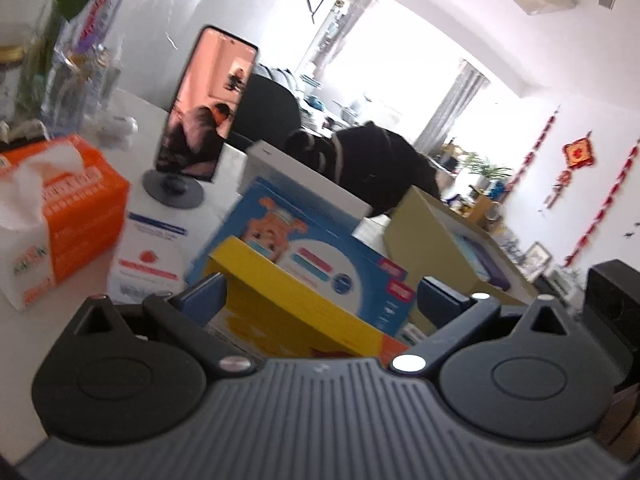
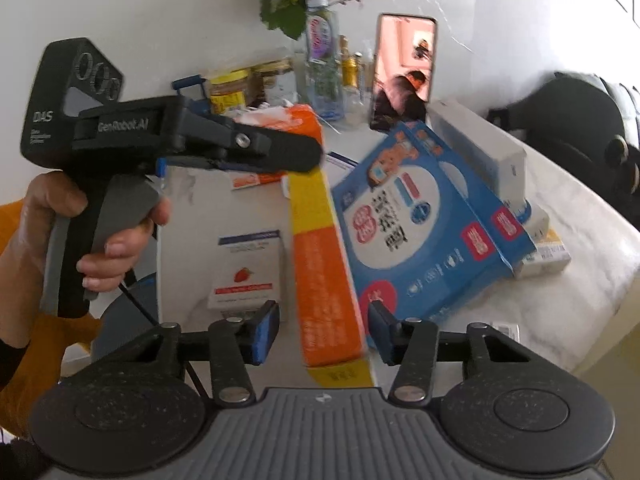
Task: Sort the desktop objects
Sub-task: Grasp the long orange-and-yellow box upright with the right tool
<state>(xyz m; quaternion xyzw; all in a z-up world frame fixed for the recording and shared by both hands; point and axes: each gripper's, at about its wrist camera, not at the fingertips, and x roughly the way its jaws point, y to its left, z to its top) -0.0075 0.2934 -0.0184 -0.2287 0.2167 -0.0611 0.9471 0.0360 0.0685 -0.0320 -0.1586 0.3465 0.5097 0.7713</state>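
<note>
While the left tongs (image 1: 320, 300) stand wide apart around the far end of a yellow-and-orange box (image 2: 324, 256), contact is unclear, so whether they grip it cannot be told. Right tongs (image 2: 323, 334) are released, straddling its near end. At 9 o'clock, the person's left hand (image 2: 100, 232) grips the handle. Blue mask box (image 2: 420, 224) lies at 2 o'clock on the table (image 2: 560, 300).
</note>
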